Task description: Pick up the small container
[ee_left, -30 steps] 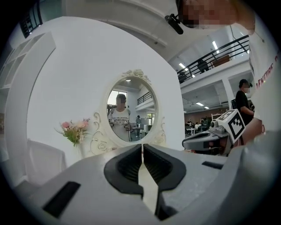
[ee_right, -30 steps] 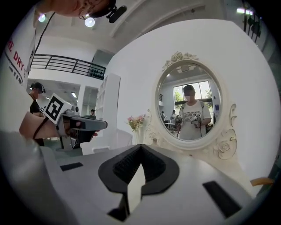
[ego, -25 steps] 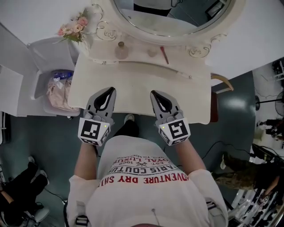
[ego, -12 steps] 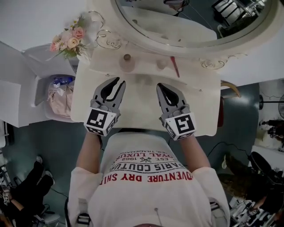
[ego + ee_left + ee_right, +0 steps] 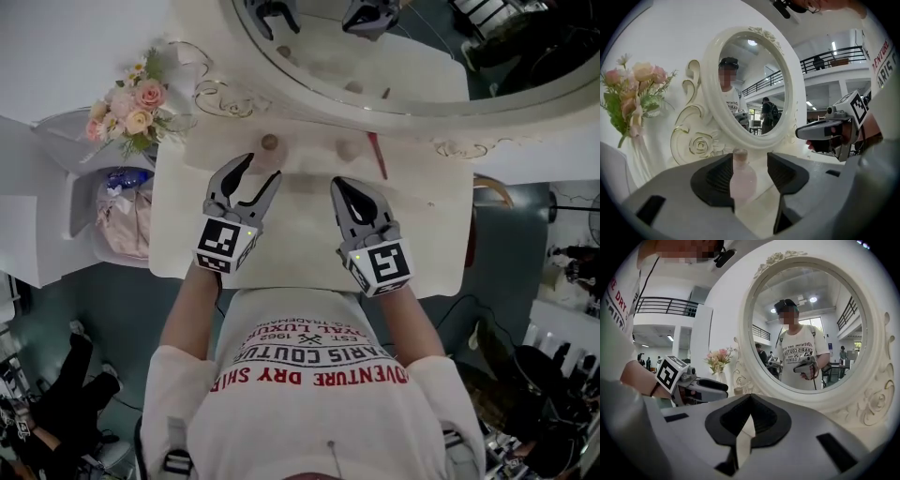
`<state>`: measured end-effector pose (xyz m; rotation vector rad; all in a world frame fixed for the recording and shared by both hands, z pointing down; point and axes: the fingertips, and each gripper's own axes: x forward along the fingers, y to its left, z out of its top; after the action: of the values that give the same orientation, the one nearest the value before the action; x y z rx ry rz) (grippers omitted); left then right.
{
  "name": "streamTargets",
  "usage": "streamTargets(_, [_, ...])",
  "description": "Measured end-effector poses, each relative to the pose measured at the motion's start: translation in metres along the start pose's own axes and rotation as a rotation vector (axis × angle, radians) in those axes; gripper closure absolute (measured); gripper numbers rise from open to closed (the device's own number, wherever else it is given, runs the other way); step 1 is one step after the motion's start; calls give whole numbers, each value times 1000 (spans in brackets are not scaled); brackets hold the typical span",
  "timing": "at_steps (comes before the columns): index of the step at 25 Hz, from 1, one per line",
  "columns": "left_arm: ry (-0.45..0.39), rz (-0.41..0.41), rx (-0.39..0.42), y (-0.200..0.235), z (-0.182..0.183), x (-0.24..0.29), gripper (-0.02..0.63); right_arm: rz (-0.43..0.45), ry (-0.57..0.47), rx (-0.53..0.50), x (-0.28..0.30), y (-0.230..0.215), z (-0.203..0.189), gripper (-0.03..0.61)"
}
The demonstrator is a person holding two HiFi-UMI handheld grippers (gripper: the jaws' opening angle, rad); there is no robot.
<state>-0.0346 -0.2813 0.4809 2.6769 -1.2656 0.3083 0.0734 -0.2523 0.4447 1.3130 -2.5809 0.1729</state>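
The small container (image 5: 270,145), a pale pink bottle with a brownish cap, stands upright at the back of the cream dressing table (image 5: 431,234). My left gripper (image 5: 260,171) sits just short of it and its jaws are opening. In the left gripper view the bottle (image 5: 742,180) shows in the gap between the pads, which stand apart from it. My right gripper (image 5: 339,185) hovers over the table's middle, shut and holding nothing; in its own view the right gripper (image 5: 750,398) has its jaw tips together.
A round mirror (image 5: 375,47) in an ornate white frame rises behind the table. Beside the bottle lie a small round object (image 5: 345,150) and a red stick (image 5: 377,155). A flower bouquet (image 5: 127,108) stands at the back left, with a bin (image 5: 122,202) below it.
My left gripper has moved forward toward the bottle and its jaws have gone from shut to wide apart. The right gripper has edged forward and stays shut.
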Motion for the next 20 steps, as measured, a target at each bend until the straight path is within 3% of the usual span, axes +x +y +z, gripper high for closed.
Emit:
streamTargets(6, [21,3,-23,17,-9,33,390,-4,37,13,15,-8,-13,580])
streamTargets(14, [58,6,12,26,-16,58,391,-31,48,38,25,-27,-16,580])
streamTargets(20, [55,-13,-3,28,-14,64,437,-46,57,52,27,-35,-19,580])
